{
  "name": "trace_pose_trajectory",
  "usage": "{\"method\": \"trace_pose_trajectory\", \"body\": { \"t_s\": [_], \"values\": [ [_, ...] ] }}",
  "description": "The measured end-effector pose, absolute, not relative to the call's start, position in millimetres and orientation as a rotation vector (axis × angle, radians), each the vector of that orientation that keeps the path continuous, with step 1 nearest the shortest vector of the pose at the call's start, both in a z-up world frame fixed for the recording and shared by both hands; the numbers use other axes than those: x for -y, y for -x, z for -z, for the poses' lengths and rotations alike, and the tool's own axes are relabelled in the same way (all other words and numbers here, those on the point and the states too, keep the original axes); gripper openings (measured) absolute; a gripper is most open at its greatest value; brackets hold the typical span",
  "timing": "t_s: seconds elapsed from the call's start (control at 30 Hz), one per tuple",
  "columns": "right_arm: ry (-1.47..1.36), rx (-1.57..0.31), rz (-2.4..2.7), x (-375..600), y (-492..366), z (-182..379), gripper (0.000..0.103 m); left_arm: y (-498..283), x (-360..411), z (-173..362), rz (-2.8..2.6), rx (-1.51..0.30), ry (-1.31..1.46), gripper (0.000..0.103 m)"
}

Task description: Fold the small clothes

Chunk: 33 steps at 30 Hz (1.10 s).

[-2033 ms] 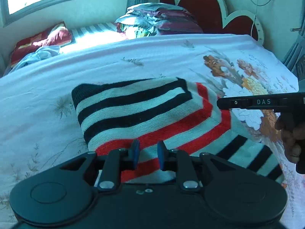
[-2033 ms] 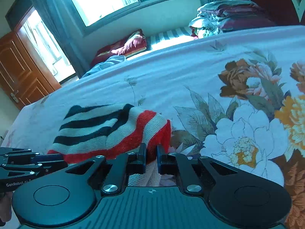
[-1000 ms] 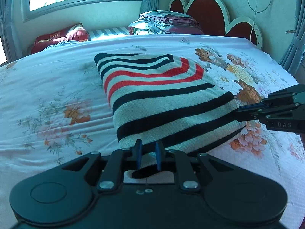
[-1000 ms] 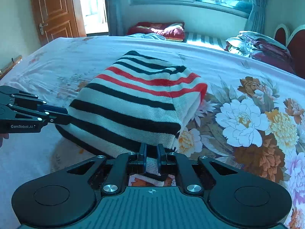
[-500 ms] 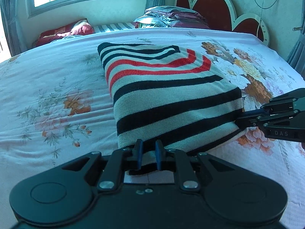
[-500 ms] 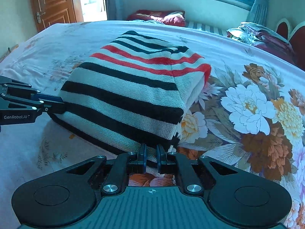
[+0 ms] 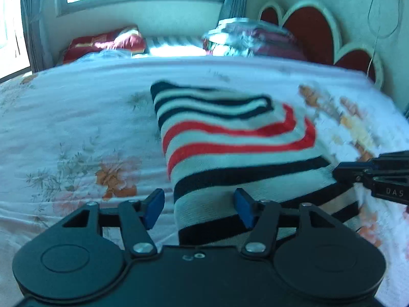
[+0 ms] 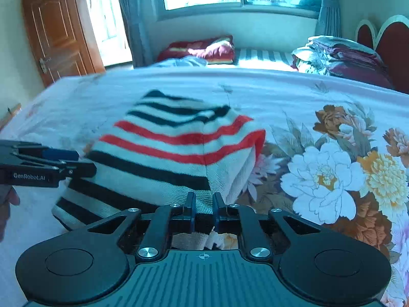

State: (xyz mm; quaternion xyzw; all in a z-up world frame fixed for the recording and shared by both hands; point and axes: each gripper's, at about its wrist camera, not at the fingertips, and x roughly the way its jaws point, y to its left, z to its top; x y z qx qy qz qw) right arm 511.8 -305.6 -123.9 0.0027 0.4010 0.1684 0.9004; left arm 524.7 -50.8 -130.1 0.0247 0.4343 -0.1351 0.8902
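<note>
Mid-bed on the floral sheet (image 8: pixel 319 94) lies my striped sweater (image 7: pixel 230 138); left gripper (image 7: pixel 199 208) spread wide around its hem, right gripper (image 8: pixel 203 211) pinching a corner. Only the right view shows the wooden door (image 8: pixel 58 30).

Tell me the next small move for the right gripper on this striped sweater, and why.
Probably open the right gripper and let go. Its jaws are shut on the near edge of the striped sweater, which lies folded on the floral bedsheet, while the left gripper is wide open and grips nothing, so the fold looks laid down.
</note>
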Motion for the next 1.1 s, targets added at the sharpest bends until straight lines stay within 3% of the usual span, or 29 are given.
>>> {"method": "trace_pose_trajectory", "body": {
  "t_s": [0.07, 0.17, 0.2, 0.27, 0.57, 0.67, 0.7, 0.73, 0.77, 0.87, 0.9, 0.93, 0.97, 1.03, 1.07, 1.1],
  "values": [
    [-0.010, -0.851, -0.327, 309, -516, 137, 0.011, -527, 48, 138, 0.272, -0.914, -0.008, 0.070],
    [-0.092, -0.845, -0.350, 322, -515, 124, 0.012, -523, 50, 127, 0.267, -0.894, -0.041, 0.069],
    [-0.143, -0.820, -0.356, 330, -512, 119, 0.015, -520, 49, 122, 0.268, -0.871, -0.047, 0.079],
    [-0.240, -0.811, -0.362, 347, -510, 117, 0.064, -519, 45, 116, 0.279, -0.839, -0.029, 0.086],
    [-0.698, -0.930, -0.470, 392, -550, 163, 0.066, -552, 27, 136, 0.308, -0.964, 0.221, 0.087],
    [-0.733, -0.955, -0.488, 396, -556, 172, 0.066, -550, 19, 130, 0.285, -0.902, 0.230, 0.065],
    [-0.739, -0.946, -0.500, 398, -556, 171, 0.066, -548, 15, 124, 0.281, -0.874, 0.253, 0.041],
    [-0.743, -0.938, -0.510, 400, -555, 169, 0.066, -544, 12, 116, 0.275, -0.835, 0.264, 0.025],
    [-0.742, -0.928, -0.516, 402, -554, 167, 0.066, -542, 9, 110, 0.282, -0.809, 0.269, 0.000],
    [-0.759, -0.915, -0.535, 410, -554, 165, 0.066, -545, 5, 107, 0.330, -0.829, 0.301, 0.000],
    [-0.759, -0.914, -0.540, 410, -555, 165, 0.066, -544, 4, 108, 0.340, -0.829, 0.292, 0.004],
    [-0.756, -0.914, -0.540, 411, -555, 165, 0.066, -546, 3, 110, 0.322, -0.838, 0.305, 0.019],
    [-0.755, -0.916, -0.537, 412, -556, 165, 0.066, -547, 0, 112, 0.263, -0.848, 0.324, 0.091],
    [-0.756, -0.926, -0.533, 412, -557, 167, 0.068, -550, -3, 117, 0.213, -0.838, 0.356, 0.103],
    [-0.754, -0.932, -0.532, 412, -557, 169, 0.076, -554, -5, 121, 0.223, -0.853, 0.371, 0.102],
    [-0.756, -0.935, -0.535, 413, -558, 170, 0.077, -558, -5, 124, 0.222, -0.867, 0.378, 0.102]
  ]
}}
